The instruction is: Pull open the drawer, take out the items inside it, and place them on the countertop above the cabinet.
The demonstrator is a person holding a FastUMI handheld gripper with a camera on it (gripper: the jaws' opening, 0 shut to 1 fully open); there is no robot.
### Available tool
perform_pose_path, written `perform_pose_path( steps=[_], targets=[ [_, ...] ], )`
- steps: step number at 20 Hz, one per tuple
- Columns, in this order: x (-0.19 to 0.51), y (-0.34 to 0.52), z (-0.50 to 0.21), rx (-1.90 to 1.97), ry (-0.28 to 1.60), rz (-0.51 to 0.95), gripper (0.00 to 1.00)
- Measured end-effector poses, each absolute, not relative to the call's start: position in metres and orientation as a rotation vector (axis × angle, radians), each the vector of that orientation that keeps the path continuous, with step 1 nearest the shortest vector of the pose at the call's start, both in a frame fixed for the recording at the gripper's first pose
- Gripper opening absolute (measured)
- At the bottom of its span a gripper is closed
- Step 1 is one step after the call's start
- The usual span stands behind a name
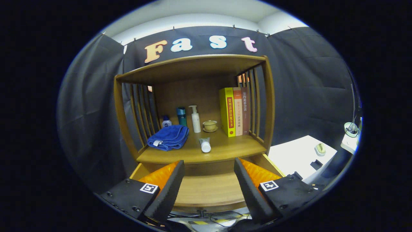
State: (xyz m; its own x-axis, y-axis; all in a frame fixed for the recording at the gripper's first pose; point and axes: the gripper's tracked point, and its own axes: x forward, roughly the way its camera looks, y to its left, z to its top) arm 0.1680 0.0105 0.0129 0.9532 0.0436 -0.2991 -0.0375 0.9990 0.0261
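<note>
The gripper (208,180) hangs level over the pulled-out drawer (209,191), its two fingers spread wide with nothing between them but the drawer's bare wooden floor. The left finger (167,187) sits at about 7 o'clock and the right finger (249,185) at about 5 o'clock, both pointing toward the cabinet's countertop (225,149) just beyond their tips.

On that countertop, going left to right: a folded blue towel (169,137) lies at 10 o'clock from the gap between the fingers, with a small dark blue bottle (166,122) and a teal bottle (182,116) standing behind it. Next comes an upright white pump bottle (195,119), and ahead of it, at about 12 o'clock, a white tube (205,145) lying on its side with its cap toward the fingers, near the front edge. A lidded yellow cup on a saucer (210,125) sits behind the tube. To its right, at 1 o'clock, three upright books (235,111) lean against the slatted side of the cabinet (269,106).

Farther right, at 3 o'clock, a white table (296,154) stands beside the cabinet, carrying a small pale object (320,149) and a small dark one (316,164).
</note>
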Motion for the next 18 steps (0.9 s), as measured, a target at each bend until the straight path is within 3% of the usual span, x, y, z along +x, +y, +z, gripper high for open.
perform_pose_path(
  steps=[10,18],
  targets=[
    [0.115,0.011,-0.129,-0.073,0.405,0.077,0.99],
    [0.129,0.025,-0.157,-0.041,0.412,0.090,1.00]
  ],
)
